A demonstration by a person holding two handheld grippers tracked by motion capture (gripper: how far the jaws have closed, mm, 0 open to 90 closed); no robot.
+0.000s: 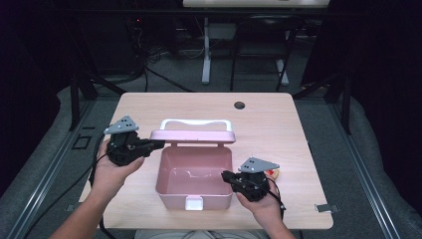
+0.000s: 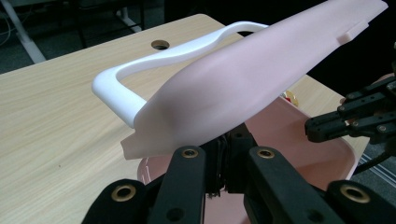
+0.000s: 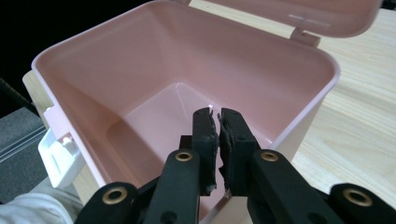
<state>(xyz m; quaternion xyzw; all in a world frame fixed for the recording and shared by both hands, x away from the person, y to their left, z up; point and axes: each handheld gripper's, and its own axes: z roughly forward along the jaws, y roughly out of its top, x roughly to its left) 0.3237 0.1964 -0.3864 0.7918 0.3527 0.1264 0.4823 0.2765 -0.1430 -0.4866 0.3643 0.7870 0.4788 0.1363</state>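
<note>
Wooden bench (image 1: 278,124) carries the pink box (image 1: 194,191) at its middle. Your left tool (image 1: 158,144) is clamped on the lid (image 1: 193,136) edge, holding it up; keep that pinch firm. Your right tool (image 1: 225,175), jaws together and empty, sits at the box's right rim; keep it clear of the lid's swing.

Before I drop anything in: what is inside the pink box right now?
Nothing shows inside the pink box: bare walls and floor. The right gripper, jaws shut, points over its rim and covers part of the near floor. The left gripper holds the lid up.
</note>
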